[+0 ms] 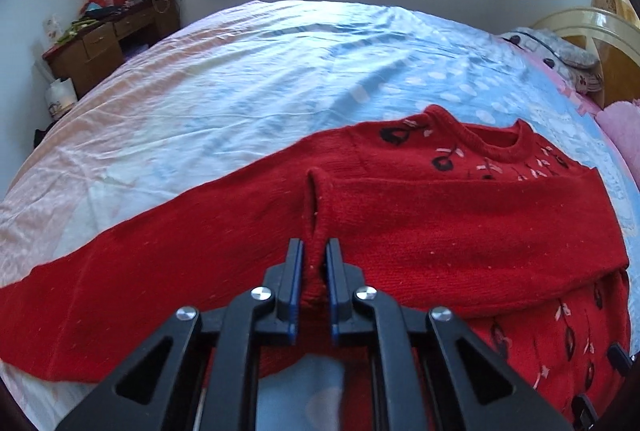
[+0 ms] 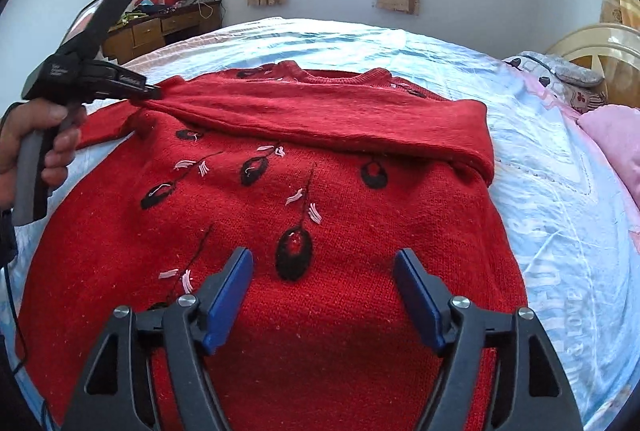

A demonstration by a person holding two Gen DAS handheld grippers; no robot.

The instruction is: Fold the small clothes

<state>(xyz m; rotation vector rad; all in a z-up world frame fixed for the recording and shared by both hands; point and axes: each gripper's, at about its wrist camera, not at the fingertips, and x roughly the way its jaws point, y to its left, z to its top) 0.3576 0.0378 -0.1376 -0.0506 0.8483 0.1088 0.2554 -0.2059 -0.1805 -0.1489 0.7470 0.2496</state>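
Note:
A red knitted sweater point(image 2: 352, 239) with black and pink flower embroidery lies flat on the bed, neck toward the window. One sleeve point(image 2: 320, 111) is folded across the chest. My left gripper point(image 1: 315, 255) is shut on the cuff point(image 1: 314, 227) of that sleeve and holds it just above the sweater point(image 1: 440, 223); it also shows in the right wrist view point(image 2: 154, 93) at the sweater's left side. The other sleeve point(image 1: 132, 271) stretches out to the left. My right gripper point(image 2: 324, 271) is open and empty above the sweater's lower front.
The bed point(image 1: 240, 83) has a light blue and pink sheet. Pillows point(image 2: 560, 79) and a pink blanket point(image 2: 616, 139) lie at the right by the headboard point(image 2: 600, 47). A cluttered wooden desk point(image 1: 108, 35) stands at the far left wall.

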